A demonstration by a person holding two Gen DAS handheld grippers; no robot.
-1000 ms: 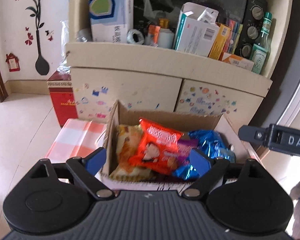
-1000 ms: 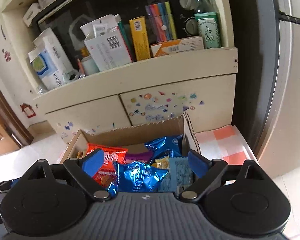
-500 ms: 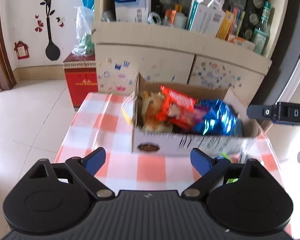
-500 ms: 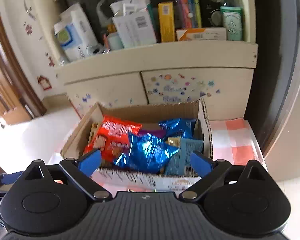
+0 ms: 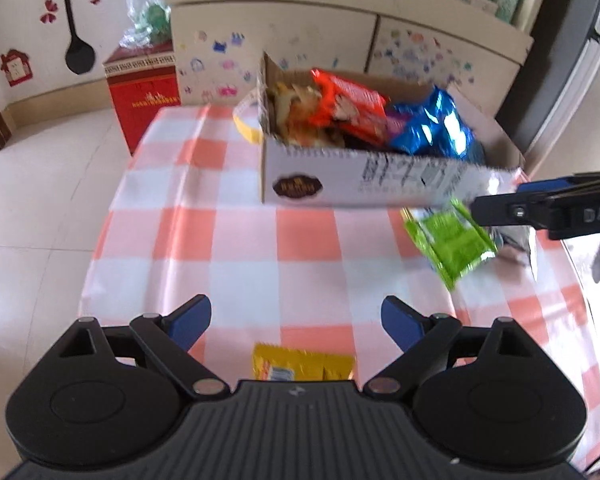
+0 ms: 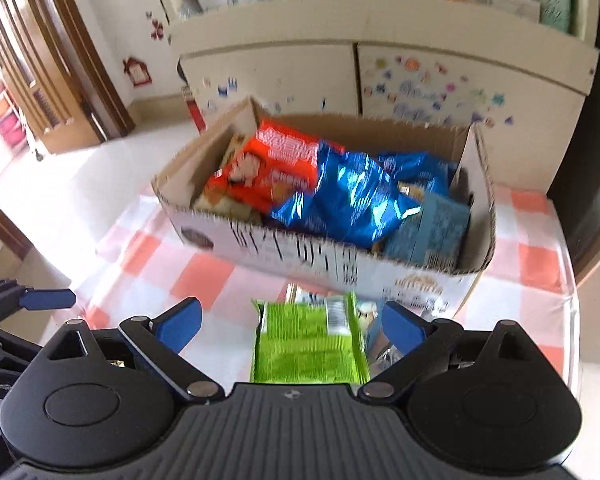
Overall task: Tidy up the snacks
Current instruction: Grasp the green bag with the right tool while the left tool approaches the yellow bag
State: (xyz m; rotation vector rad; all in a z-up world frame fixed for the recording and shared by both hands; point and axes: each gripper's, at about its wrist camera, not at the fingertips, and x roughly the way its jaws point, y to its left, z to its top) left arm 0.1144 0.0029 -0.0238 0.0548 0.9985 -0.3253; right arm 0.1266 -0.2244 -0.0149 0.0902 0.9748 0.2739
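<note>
While box [image 5: 340,184] full: one green packet [image 5: 452,244], one yellow packet [image 5: 300,366].

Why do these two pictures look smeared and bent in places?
Left wrist view: motion blur smears the cardboard box print and the green snack packet, while the left gripper stays sharp; the cabinet edge bows from the fisheye lens. Right wrist view: the same blur on the box and blue foil bag, and bright daylight washes out the floor.

Little can be read: white letters "DAS" on the black body of the right gripper [image 5: 496,207]. Print on the cardboard box [image 5: 340,184] and snack packets is too blurred.
</note>
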